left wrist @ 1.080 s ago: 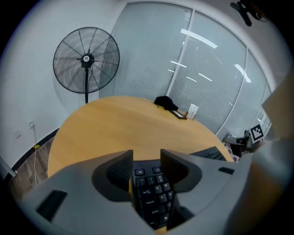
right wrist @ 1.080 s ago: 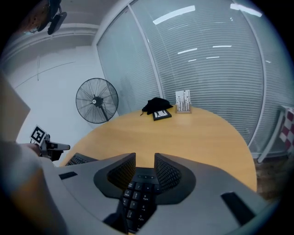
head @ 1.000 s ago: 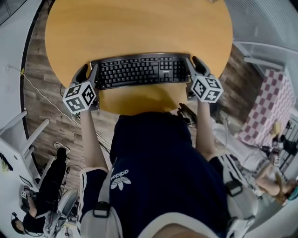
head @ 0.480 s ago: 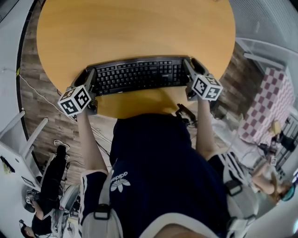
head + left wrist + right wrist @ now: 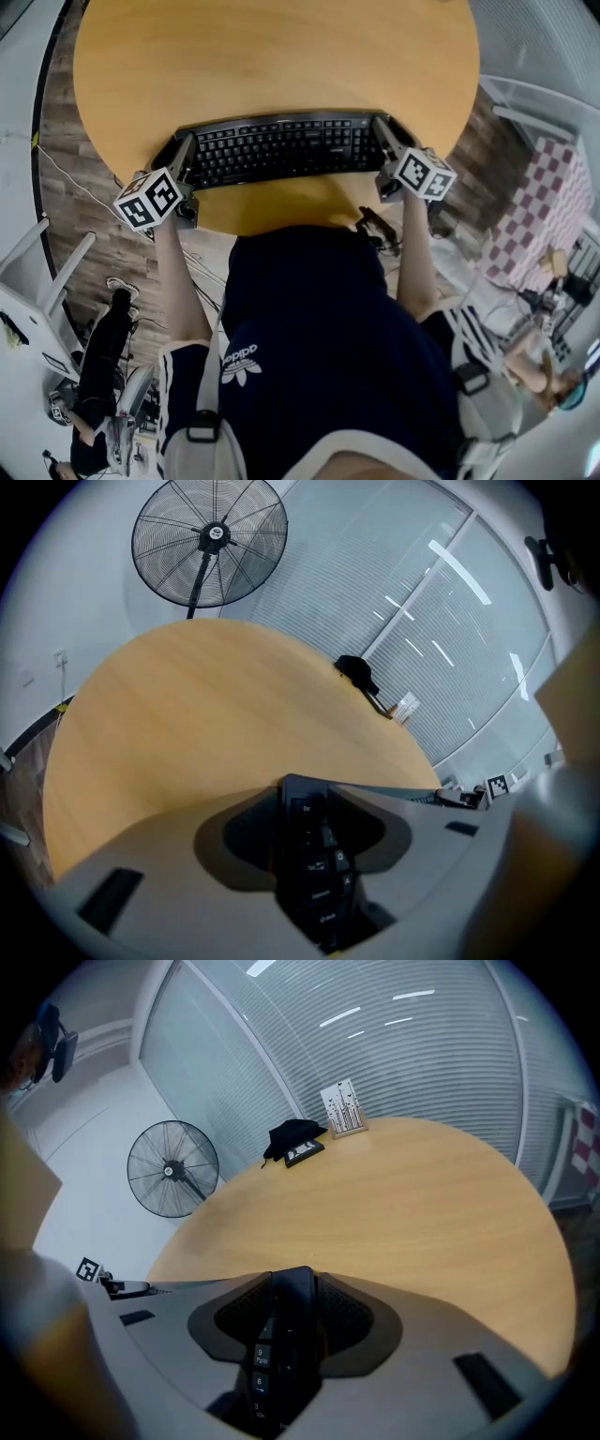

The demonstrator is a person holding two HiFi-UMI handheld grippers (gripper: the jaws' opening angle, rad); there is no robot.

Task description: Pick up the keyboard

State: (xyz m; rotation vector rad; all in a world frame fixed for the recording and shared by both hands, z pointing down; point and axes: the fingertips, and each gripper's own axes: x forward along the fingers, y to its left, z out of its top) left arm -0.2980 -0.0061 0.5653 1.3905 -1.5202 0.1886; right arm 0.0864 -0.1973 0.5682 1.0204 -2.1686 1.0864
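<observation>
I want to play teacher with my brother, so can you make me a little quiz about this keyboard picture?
1. Pick one: what stands between the jaws of the left tool? A) a cup B) one end of the keyboard C) nothing
2. True or false: the top of the table is square.
3. Fill in: beyond the table's far side stands a black ____ on a pole.
Key: 1 B. 2 false, it is round. 3 fan.
</observation>
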